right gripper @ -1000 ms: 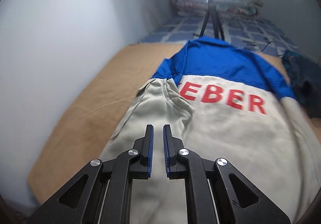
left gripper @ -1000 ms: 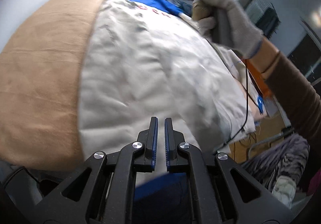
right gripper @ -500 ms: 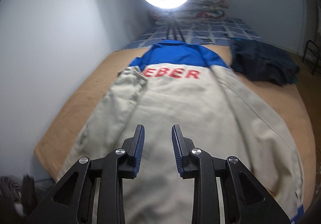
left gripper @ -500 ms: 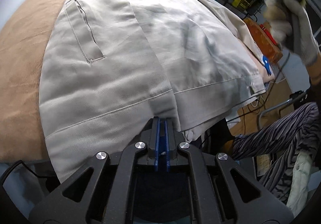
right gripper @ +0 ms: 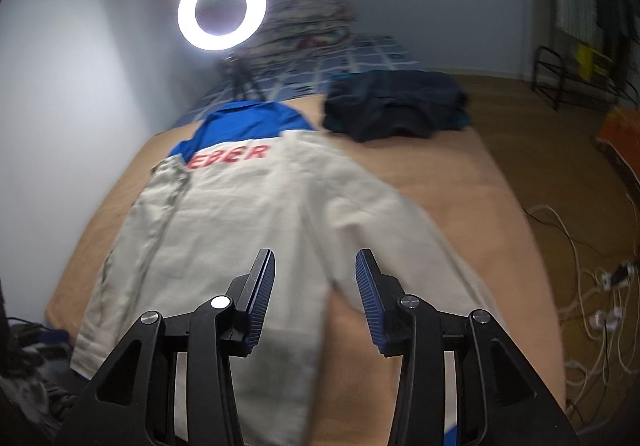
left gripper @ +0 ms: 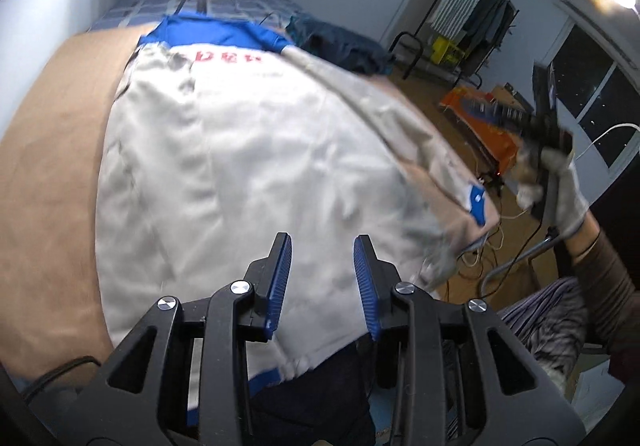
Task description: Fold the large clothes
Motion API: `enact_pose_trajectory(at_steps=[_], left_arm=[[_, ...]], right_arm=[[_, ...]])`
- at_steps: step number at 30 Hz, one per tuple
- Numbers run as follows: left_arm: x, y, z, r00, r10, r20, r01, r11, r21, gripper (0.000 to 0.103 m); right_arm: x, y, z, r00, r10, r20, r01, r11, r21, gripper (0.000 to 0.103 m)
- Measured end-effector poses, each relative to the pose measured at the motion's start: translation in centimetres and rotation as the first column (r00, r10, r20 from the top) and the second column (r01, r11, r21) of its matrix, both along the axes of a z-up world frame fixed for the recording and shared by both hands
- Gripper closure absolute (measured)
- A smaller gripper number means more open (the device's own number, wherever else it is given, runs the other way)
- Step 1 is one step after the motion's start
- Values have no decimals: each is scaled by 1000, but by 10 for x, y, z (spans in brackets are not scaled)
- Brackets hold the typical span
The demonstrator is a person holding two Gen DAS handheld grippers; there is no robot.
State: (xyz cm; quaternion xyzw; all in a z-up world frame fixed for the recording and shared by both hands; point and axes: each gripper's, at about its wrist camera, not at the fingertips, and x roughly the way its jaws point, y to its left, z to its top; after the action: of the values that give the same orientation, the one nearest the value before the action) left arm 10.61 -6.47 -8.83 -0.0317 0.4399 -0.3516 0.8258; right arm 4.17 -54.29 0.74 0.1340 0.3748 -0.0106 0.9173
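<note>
Tan bedspread (right gripper: 460, 182): beige-and-blue cotton jacket (left gripper: 240, 166) released; left gripper (left gripper: 322, 262) and right gripper (right gripper: 316, 278) just opened, empty; next fold pending.

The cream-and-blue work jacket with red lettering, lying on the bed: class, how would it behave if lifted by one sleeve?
The cream-and-blue work jacket would probably sag limply, since it drapes flat and creased. Its long sleeve would likely trail. It looks thick-woven, so perhaps fairly heavy.

Beige, blue-yoked jacket (right gripper: 256, 230) flat, back up, on bed
</note>
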Motion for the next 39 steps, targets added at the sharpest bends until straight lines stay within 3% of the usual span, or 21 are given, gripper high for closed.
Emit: enact_pose_trajectory(at_steps=[4, 7, 9, 13, 20, 23, 27, 28, 30, 31, 35, 39], left_arm=[[16, -11, 14, 1000, -5, -7, 5, 1000, -28, 71], [23, -16, 17, 1000, -13, 2, 13, 1000, -14, 71], [26, -18, 16, 1000, -8, 12, 8, 1000, -3, 71], [38, -19, 5, 999, 14, -31, -15, 1000, -11, 71], [45, -24, -10, 997, 22, -68, -22, 1000, 5, 71], [45, -26, -12, 997, 25, -67, -25, 1000, 8, 71], [44, -30, -15, 997, 23, -67, -22, 1000, 20, 71], [44, -31, -15, 998, 21, -65, -19, 1000, 25, 71], [42, -33, -15, 998, 17, -55, -15, 999, 32, 71], [41, -34, -14, 999, 15, -48, -13, 999, 36, 71], [39, -35, -12, 1000, 15, -19, -14, 999, 49, 71], [40, -31, -10, 1000, 28, -12, -28, 999, 47, 71]], right_arm=[[-14, -50, -17, 996, -89, -22, 91, 993, 75, 62], [-19, -89, -42, 982, -172, -81, 178, 981, 79, 62], [-20, -108, -58, 971, -207, -118, 216, 974, 69, 62], [-22, -137, -90, 956, -231, -180, 258, 956, 142, 62], [-20, -152, -128, 942, -220, -252, 260, 956, 136, 62], [-16, -153, -140, 940, -195, -279, 243, 958, 150, 57], [-17, -144, -143, 948, -174, -267, 215, 967, 133, 57], [-17, -143, -143, 949, -166, -267, 206, 970, 130, 58], [-17, -137, -142, 954, -143, -263, 180, 976, 120, 90], [-18, -137, -143, 954, -135, -266, 173, 977, 124, 94], [-19, -126, -133, 961, -134, -241, 159, 984, 85, 99], [-28, -103, -102, 979, -126, -163, 140, 987, 81, 99]])
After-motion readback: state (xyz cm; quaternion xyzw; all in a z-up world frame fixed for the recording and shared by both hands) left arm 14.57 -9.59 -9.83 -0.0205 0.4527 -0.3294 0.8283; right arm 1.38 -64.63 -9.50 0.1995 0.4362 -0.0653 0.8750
